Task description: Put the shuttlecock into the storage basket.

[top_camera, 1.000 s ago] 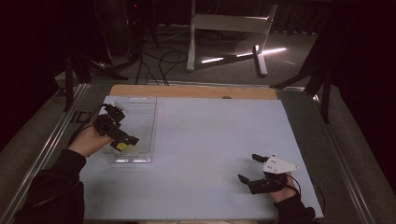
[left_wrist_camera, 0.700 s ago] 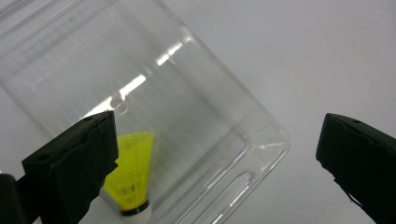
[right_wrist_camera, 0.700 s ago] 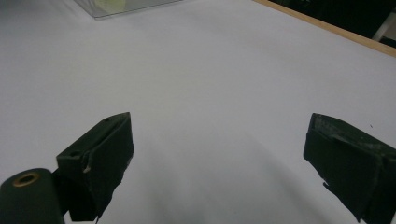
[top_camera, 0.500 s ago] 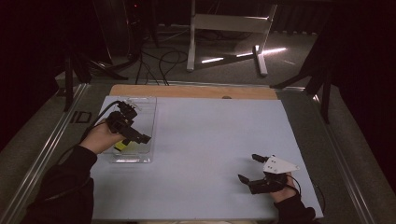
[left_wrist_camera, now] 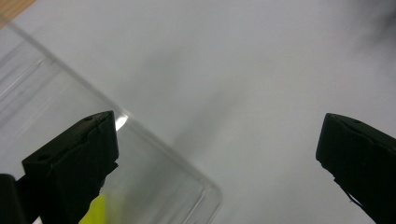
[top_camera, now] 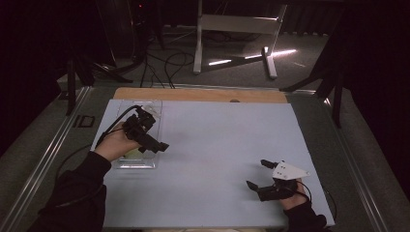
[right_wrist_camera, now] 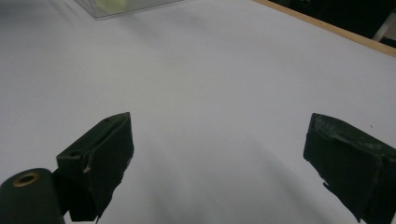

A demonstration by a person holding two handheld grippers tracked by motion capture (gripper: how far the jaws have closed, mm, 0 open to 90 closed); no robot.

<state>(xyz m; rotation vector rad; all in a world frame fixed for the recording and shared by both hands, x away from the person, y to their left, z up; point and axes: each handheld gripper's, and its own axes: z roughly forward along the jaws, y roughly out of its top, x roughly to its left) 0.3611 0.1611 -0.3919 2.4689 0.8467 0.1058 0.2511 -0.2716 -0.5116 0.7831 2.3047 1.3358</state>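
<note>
nearest the person, well right of the clear tray point(top_camera: 138, 145), the right claw point(top_camera: 262, 175) rests on the bench point(top_camera: 217, 145), spread and empty. farther off, the left claw point(top_camera: 153, 145), spread too, hangs over the tray's right rim. thin, stiff plastic probably handles light and slippery; pinch its rim. the left gripper view shows something yellow point(left_wrist_camera: 95, 212) inside.

dim room, black surround | white table sheet point(top_camera: 217, 145) evenly lit | floor glare streaks | gripper views soft, blurred
</note>
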